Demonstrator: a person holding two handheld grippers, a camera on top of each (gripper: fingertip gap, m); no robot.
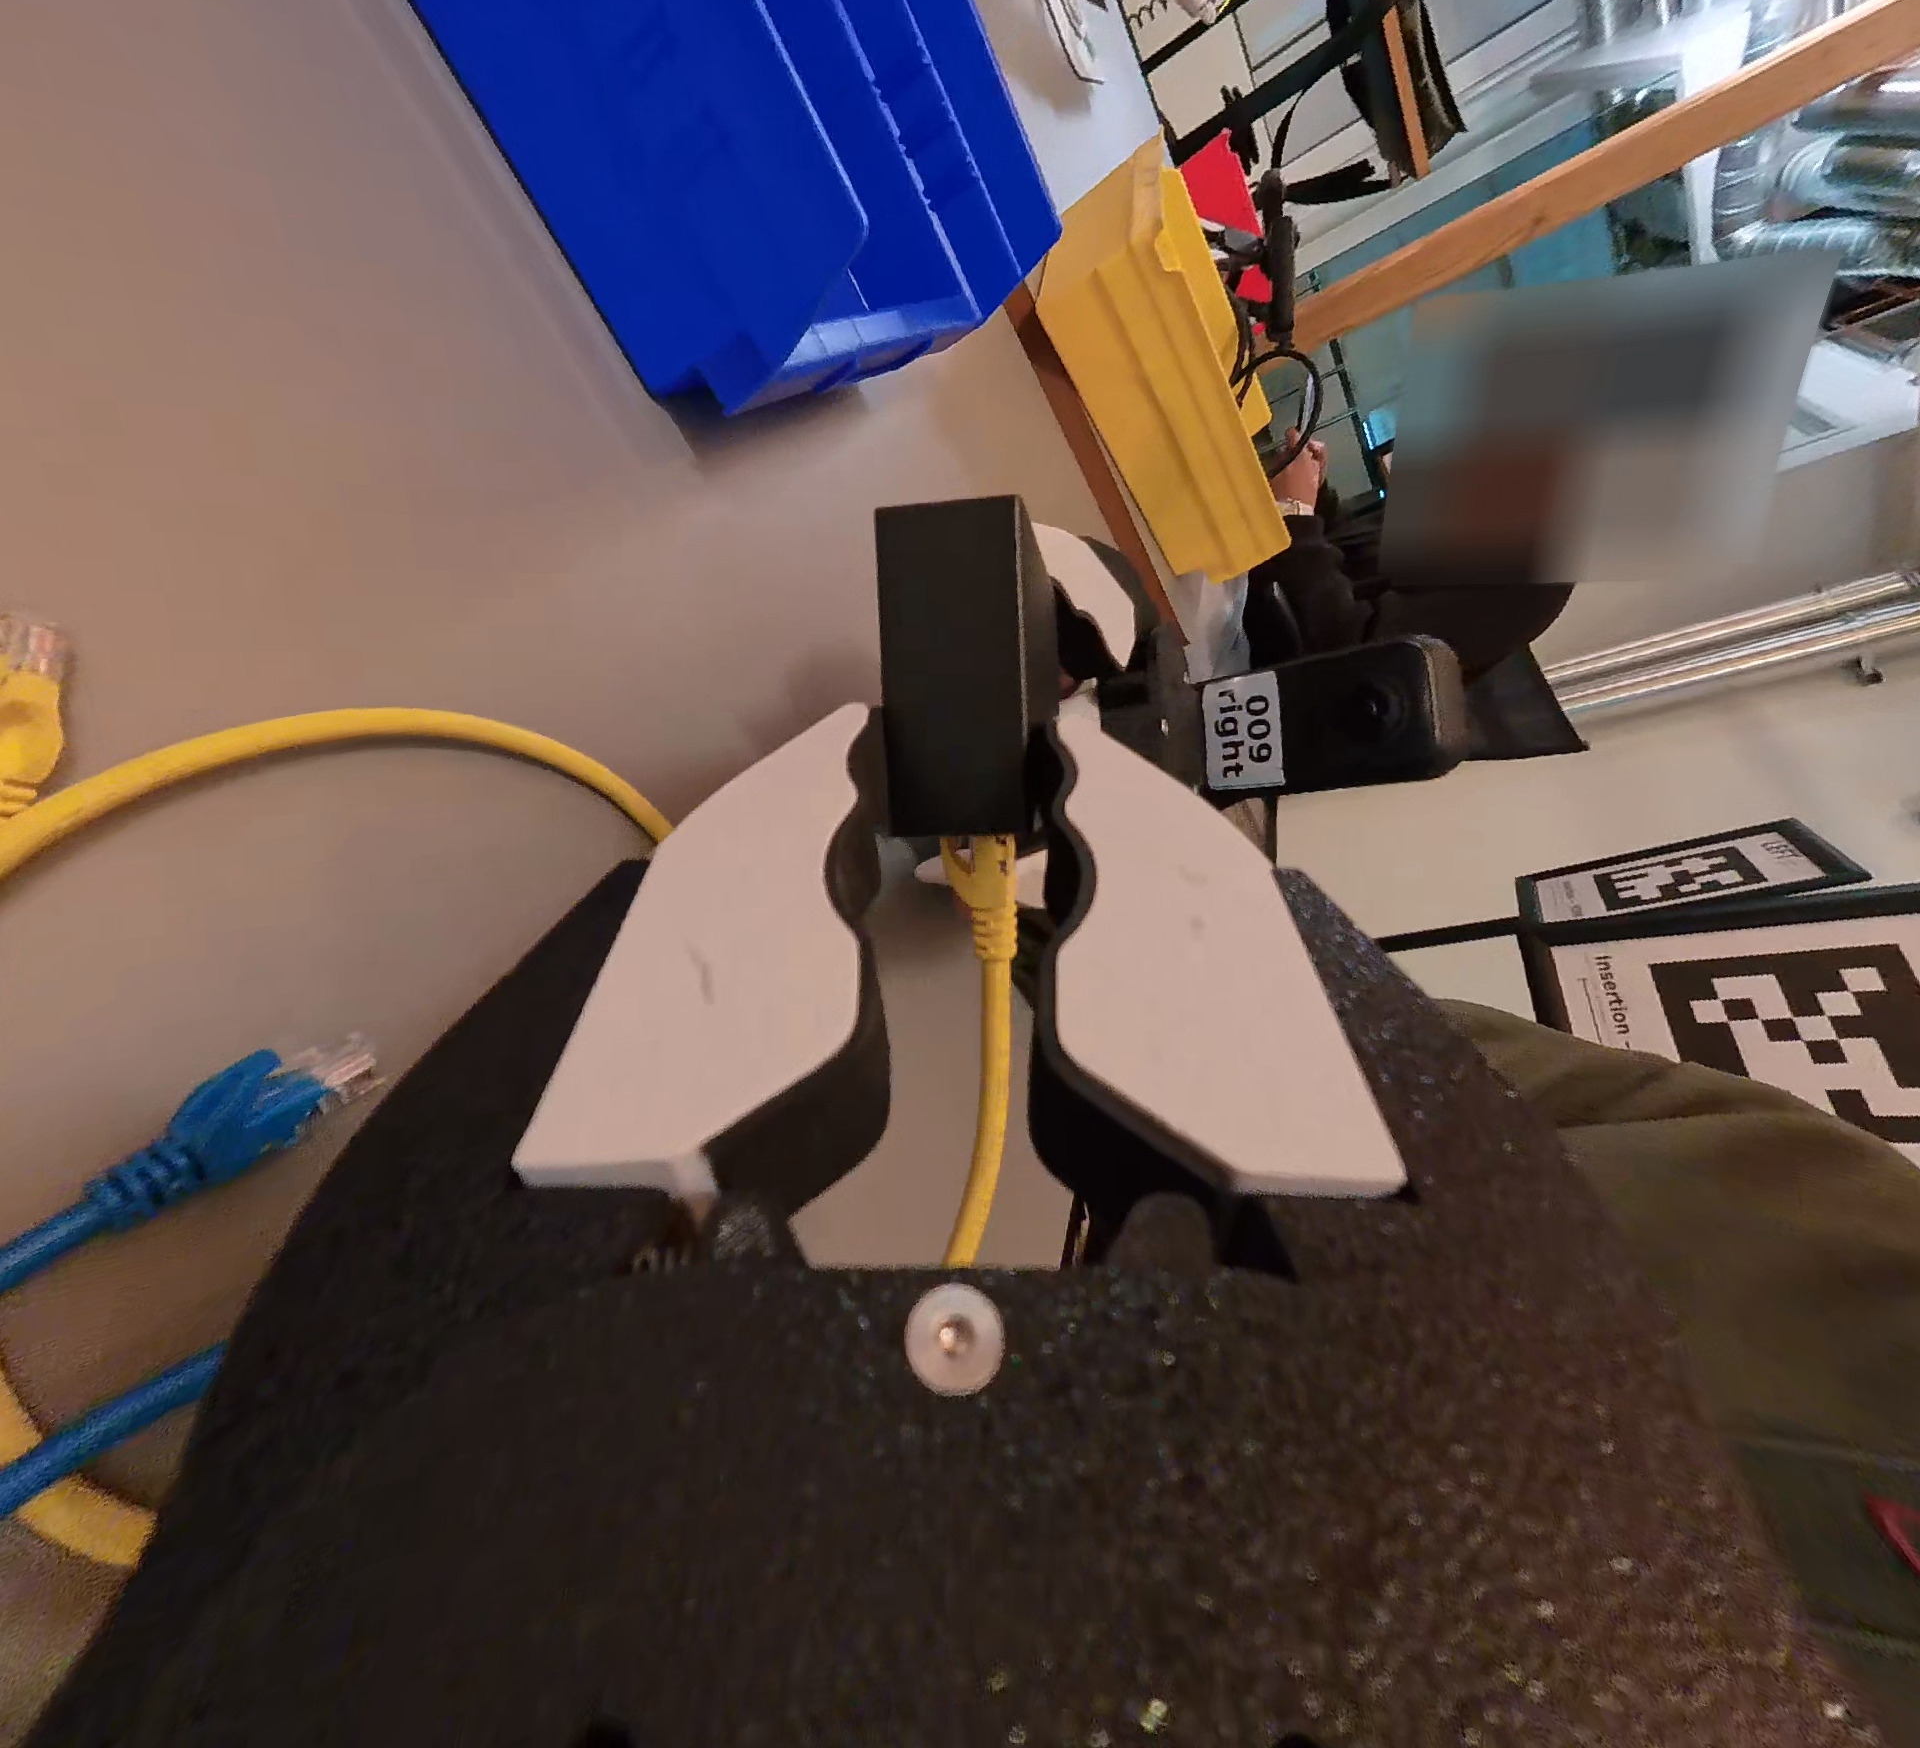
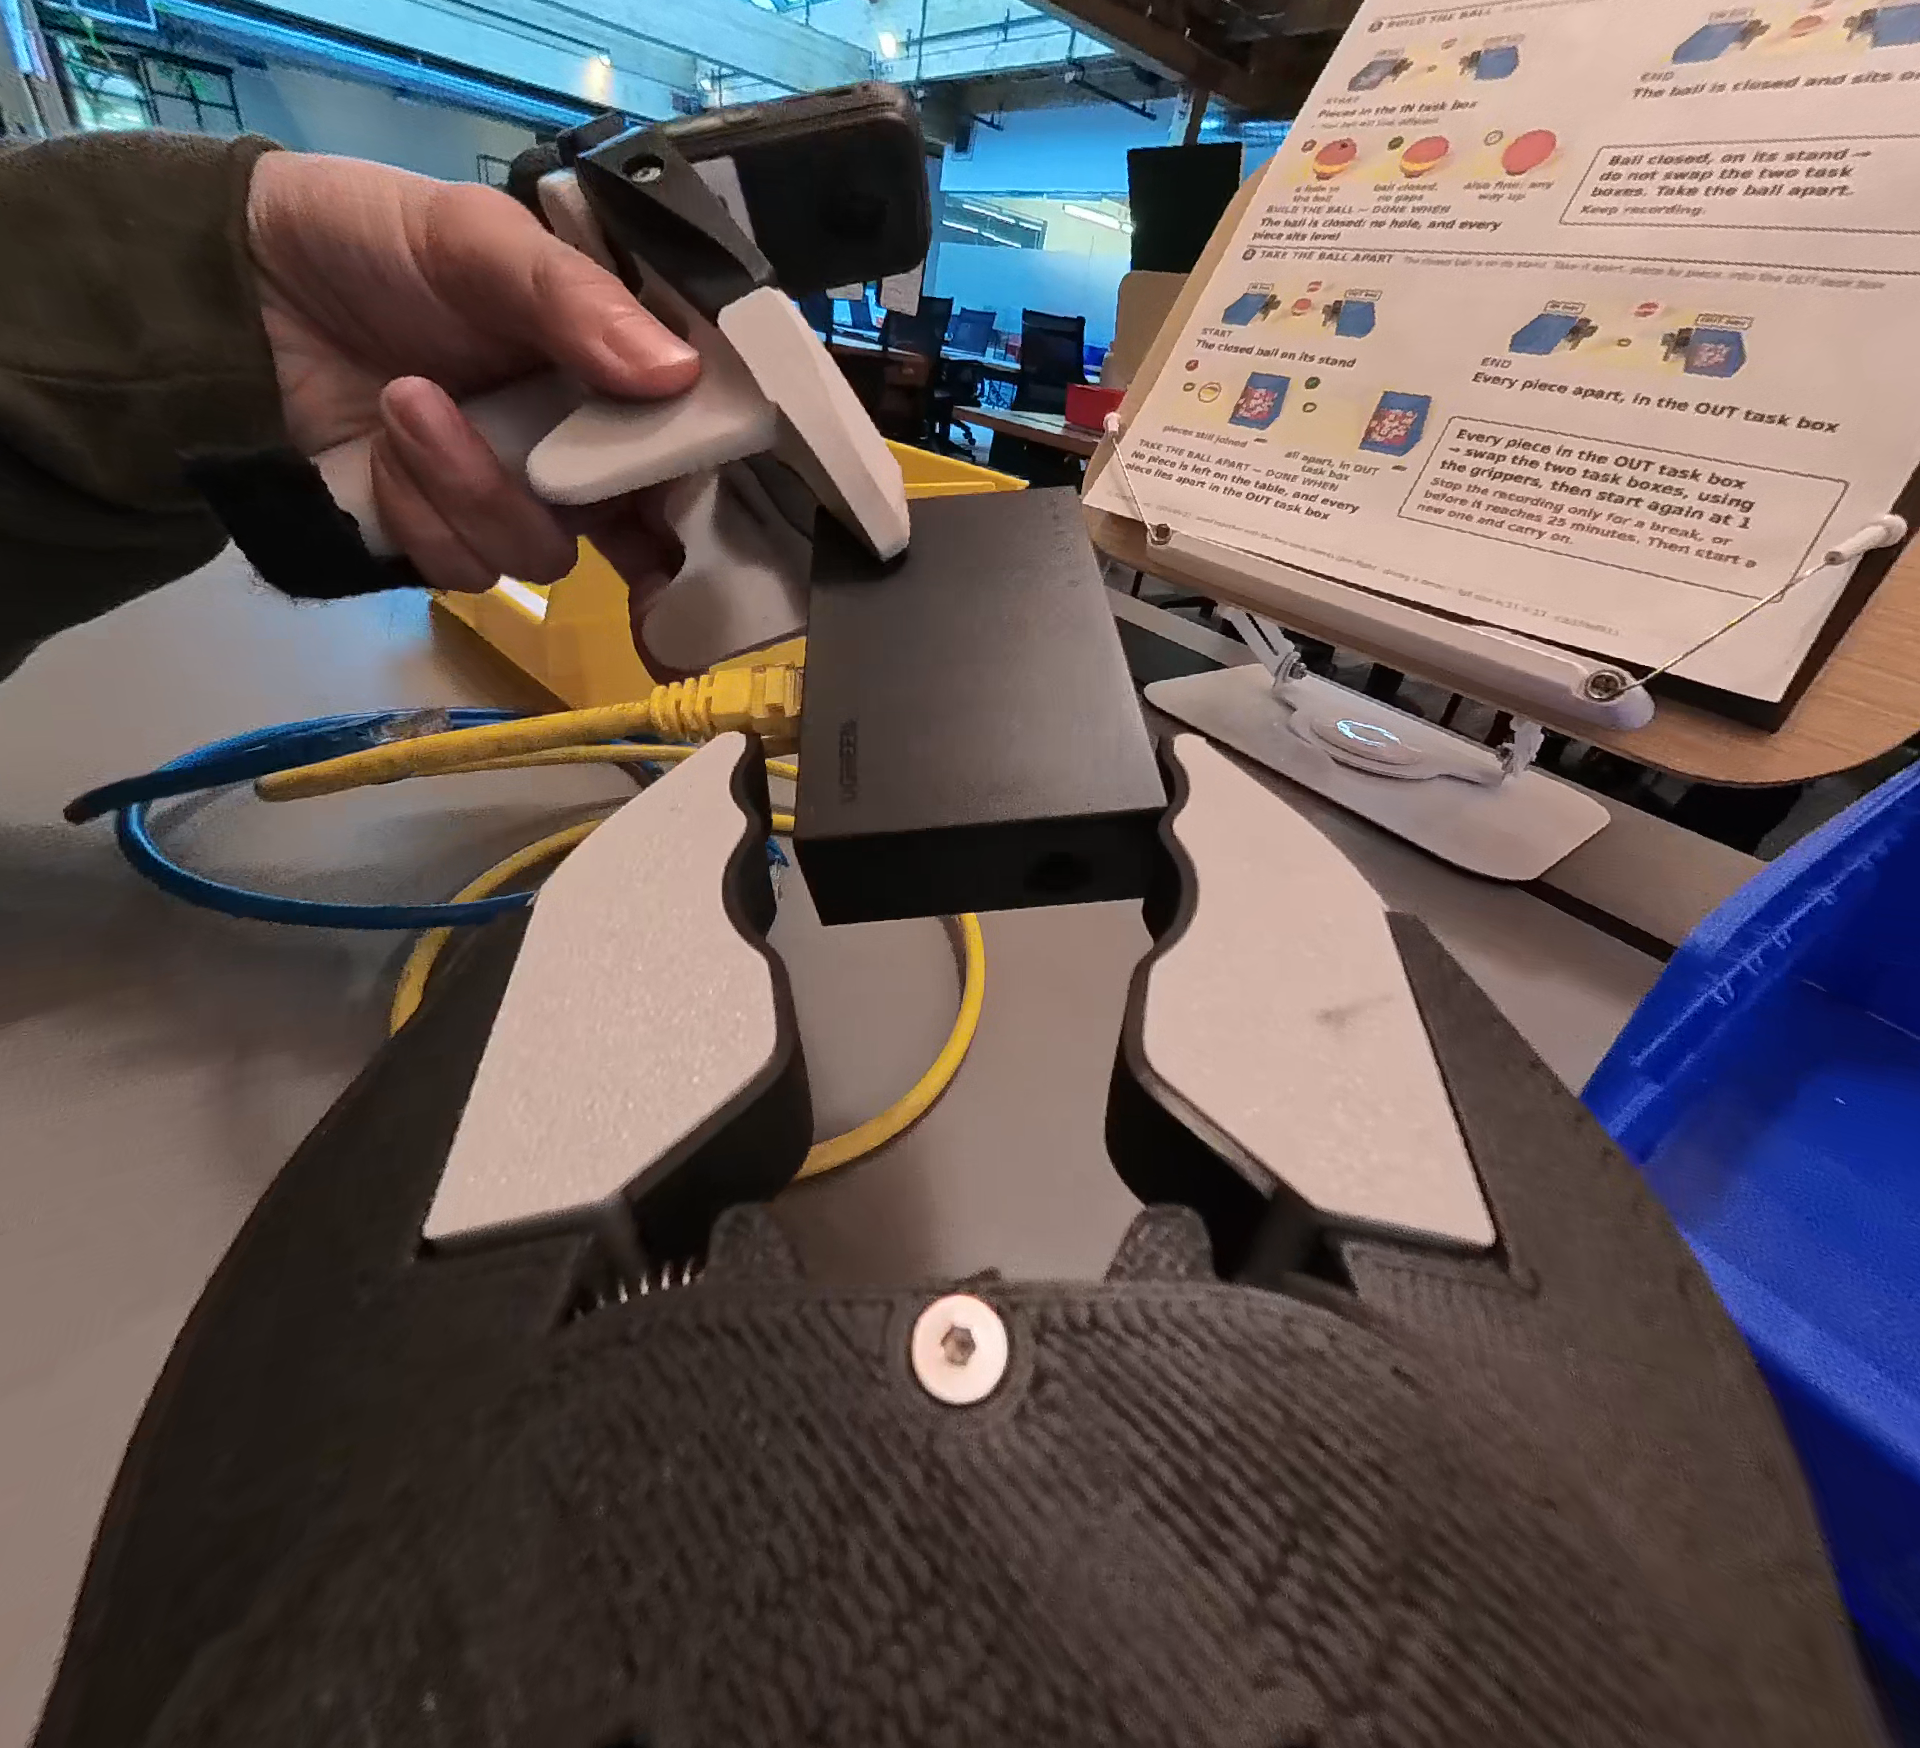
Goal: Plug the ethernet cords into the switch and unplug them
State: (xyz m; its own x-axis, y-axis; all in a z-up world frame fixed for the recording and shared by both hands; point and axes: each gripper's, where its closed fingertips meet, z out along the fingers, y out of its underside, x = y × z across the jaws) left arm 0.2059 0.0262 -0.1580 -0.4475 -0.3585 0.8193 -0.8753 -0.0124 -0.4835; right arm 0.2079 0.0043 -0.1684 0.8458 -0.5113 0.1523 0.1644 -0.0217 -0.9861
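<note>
Right tongs [image 2: 961, 825]: closest to my lens, closed across the width of the black switch [image 2: 977, 711], which I hold lifted clear of the table [image 2: 208, 971].
Left tongs [image 1: 961, 763]: gripping the same switch by its other end, fingers pinched on its two flat faces; in the right wrist view one white finger [image 2: 821, 420] lies on the top face.
Switch: in the air between my two tools, above the loop of cords, near the yellow bin [image 2: 582, 628].
Yellow cord [image 1: 982, 1023]: one plug [image 1: 977, 867] is seated in a port, and the cable runs back between my left fingers.
Loose ends: a blue cord [image 1: 156, 1168] with its clear plug lies free on the table, and another yellow plug [image 1: 31, 690] lies free by the table's edge in the left wrist view.
Done, by my reading: one cord in.
Left to do: the blue cord and the other free ends go in, then everything comes out again, so it looks early.
Catch: both my tools are busy with the switch, so one must let go to fetch a plug.
Blue bin [image 2: 1787, 1127]: beside my right tool, out of play.
</note>
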